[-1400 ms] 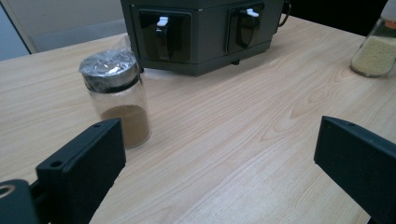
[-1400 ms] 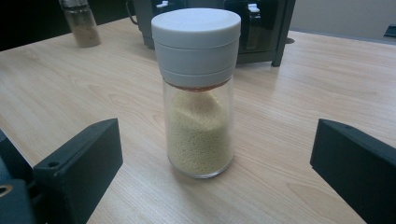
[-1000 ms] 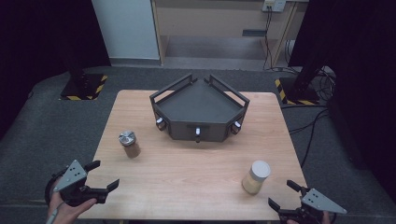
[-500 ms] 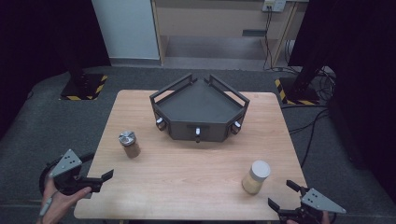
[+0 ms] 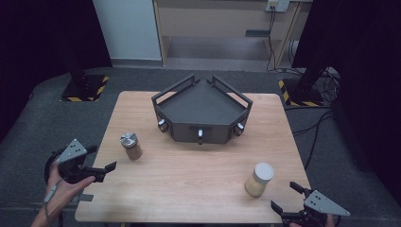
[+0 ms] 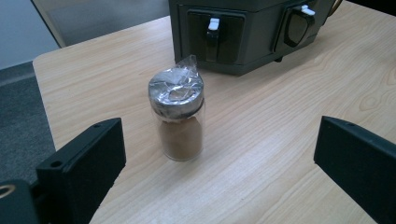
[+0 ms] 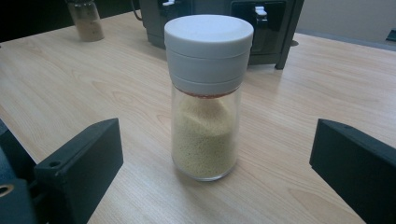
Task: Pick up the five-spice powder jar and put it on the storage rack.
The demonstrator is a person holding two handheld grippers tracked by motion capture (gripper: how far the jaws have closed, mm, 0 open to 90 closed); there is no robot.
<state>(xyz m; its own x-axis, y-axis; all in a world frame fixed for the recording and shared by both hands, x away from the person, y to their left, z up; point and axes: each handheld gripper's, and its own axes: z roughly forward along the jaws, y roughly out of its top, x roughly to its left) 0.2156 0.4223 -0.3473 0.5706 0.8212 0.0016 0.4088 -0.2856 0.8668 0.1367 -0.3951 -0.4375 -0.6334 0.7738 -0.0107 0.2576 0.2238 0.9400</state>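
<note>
Jars both sit ahead of my wide-spread grippers, brown spice jar (image 6: 178,116) centred w/ left gripper (image 5: 100,162), white-lidded jar (image 7: 206,95) w/ right gripper (image 5: 286,197), so I'd push each fwd level & pinch glass below lid, not foil.

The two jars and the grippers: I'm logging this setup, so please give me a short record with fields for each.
left gripper: open, at the table's left edge, facing the brown jar, not touching it
right gripper: open, at the near right corner, facing the white-lid jar, not touching it
brown jar: upright, metal lid, brown powder, in front of the tray
white-lid jar: upright, yellowish grains
tray: dark, angular, at the far middle of the table
table: light wood
</note>
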